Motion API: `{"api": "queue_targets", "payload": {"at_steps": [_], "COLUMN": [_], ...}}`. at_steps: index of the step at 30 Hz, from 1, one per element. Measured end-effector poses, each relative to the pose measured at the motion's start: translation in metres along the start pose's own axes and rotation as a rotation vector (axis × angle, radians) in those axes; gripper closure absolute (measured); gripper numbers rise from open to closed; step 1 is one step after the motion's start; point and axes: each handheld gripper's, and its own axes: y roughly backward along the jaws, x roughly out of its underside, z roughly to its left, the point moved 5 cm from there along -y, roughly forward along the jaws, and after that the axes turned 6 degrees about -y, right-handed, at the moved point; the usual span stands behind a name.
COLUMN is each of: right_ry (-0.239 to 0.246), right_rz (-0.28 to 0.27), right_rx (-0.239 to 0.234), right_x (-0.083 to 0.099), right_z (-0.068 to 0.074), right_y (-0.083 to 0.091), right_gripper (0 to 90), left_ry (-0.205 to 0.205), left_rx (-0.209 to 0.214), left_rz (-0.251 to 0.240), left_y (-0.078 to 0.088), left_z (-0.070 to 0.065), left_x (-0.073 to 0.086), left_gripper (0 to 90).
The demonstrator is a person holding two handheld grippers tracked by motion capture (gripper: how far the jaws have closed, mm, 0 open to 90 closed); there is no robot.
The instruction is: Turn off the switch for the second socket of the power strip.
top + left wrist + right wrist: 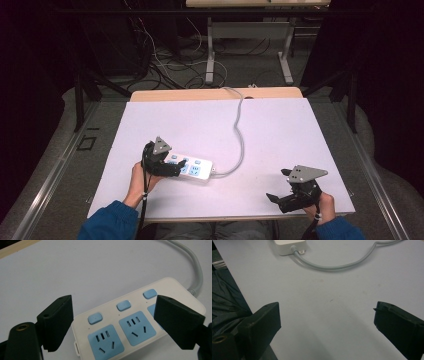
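White tabletop, frame centre: my left gripper gapes astride rigid, light power strip; right gripper wide apart, empty; grip strip's long edges.

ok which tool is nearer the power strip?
Left. The left tool is open over the near end of the power strip, jaws straddling it. The right tool sits open at the table's front right corner, well clear.
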Motion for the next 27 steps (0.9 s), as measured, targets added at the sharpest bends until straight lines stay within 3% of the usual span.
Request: {"api": "queue_targets", "payload": {"at_steps": [8, 27], "right_ry": [-0.001, -0.021], "right_rz": [0.000, 0.000], "right_rx": [0.000, -0.001], "right_x": [0.000, 0.001], "right_z": [0.000, 0.000], "right_y": [0.000, -0.001], "right_gripper": [6.3, 6.0], "left_ry": [-0.015, -0.015], "left_rx": [-0.016, -0.044], "left_rz": [0.023, 0.033], "left_y": [0.017, 0.049], "left_z": [0.001, 0.005], "left_x": [0.011, 0.040], "left_gripper": [0.3, 0.0]}}
